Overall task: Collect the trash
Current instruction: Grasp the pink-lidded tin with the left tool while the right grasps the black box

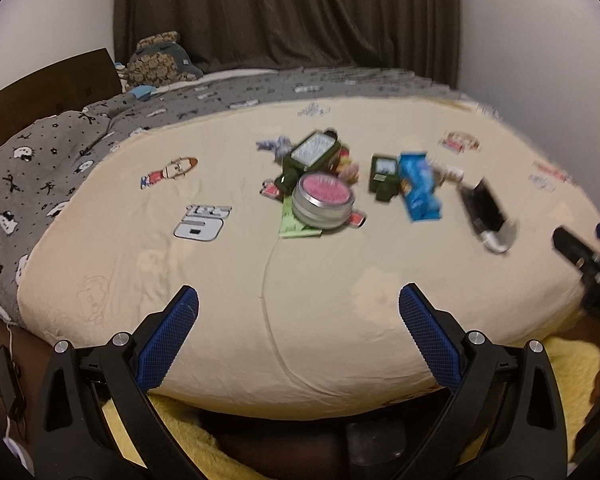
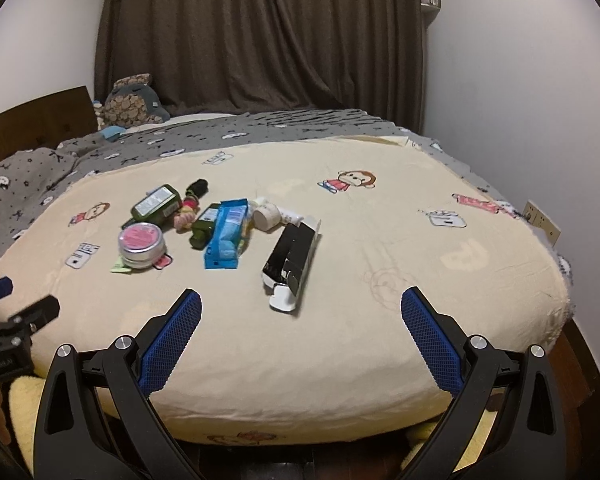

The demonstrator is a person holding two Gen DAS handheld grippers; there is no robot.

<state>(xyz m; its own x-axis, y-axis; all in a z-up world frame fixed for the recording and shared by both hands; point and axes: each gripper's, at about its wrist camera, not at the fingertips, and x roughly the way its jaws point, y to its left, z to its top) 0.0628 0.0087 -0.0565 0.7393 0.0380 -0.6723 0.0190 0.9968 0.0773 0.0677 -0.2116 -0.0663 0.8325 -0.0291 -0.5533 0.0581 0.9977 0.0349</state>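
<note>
Where trash clusters, black carton [image 2: 292, 258] lies torn open, white inside.

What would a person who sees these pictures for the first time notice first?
The eye falls first on the cluster of litter in the middle of the cream cartoon-print bed sheet: a round metal tin with a pink lid, a bright blue plastic wrapper to its right, and dark green bottles behind. Nearest the open right gripper lies a flattened black and white carton. The open left gripper hangs over the sheet's near edge.
</note>
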